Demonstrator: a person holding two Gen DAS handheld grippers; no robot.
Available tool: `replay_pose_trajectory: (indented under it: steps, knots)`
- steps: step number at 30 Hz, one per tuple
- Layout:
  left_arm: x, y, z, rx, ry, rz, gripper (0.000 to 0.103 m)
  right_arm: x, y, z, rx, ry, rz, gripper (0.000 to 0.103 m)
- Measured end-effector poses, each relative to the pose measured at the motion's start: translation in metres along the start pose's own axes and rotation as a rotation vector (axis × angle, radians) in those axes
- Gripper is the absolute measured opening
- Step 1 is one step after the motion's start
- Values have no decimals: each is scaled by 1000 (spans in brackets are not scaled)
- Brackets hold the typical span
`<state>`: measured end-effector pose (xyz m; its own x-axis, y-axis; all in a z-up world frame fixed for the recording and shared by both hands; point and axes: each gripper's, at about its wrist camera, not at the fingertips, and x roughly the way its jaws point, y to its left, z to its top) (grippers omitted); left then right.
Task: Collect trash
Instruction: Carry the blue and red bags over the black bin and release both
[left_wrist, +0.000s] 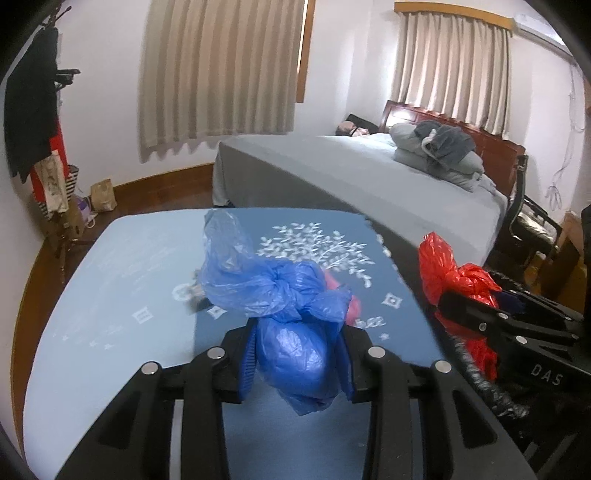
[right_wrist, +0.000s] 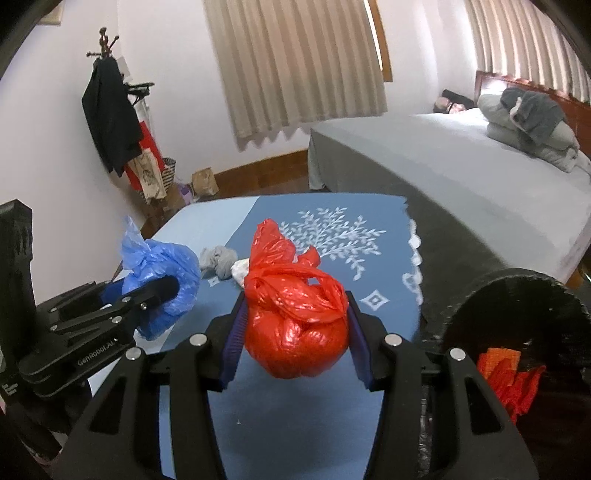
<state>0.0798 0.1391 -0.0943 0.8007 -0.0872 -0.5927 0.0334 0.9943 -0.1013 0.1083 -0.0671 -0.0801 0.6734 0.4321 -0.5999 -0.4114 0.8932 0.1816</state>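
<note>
My left gripper (left_wrist: 297, 360) is shut on a knotted blue plastic bag (left_wrist: 291, 354) and holds it above the blue table (left_wrist: 110, 280). My right gripper (right_wrist: 293, 343) is shut on a knotted red plastic bag (right_wrist: 295, 325), also held above the table (right_wrist: 376, 266). The red bag (left_wrist: 458, 288) and right gripper show at the right of the left wrist view. The blue bag (right_wrist: 162, 273) and left gripper show at the left of the right wrist view. A grey crumpled wad (right_wrist: 218, 260) and a white scrap (right_wrist: 241, 271) lie on the table beyond the bags.
A dark round bin (right_wrist: 517, 314) with orange trash (right_wrist: 509, 376) inside stands at the right, beside the table. A bed (left_wrist: 369, 177) lies behind. A coat rack (right_wrist: 110, 110) with clothes and bags stands at the far left wall.
</note>
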Motion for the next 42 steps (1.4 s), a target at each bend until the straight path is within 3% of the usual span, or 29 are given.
replay_pose_trajectory:
  steps: [23,42]
  knots:
    - [-5,-110,24,114,-51,-164,36,-82,-84,-9,105,-115,-154,48]
    - [-1,-189,30,230,-54,-302,36,-127,-143,-29,170,-156,-283,48]
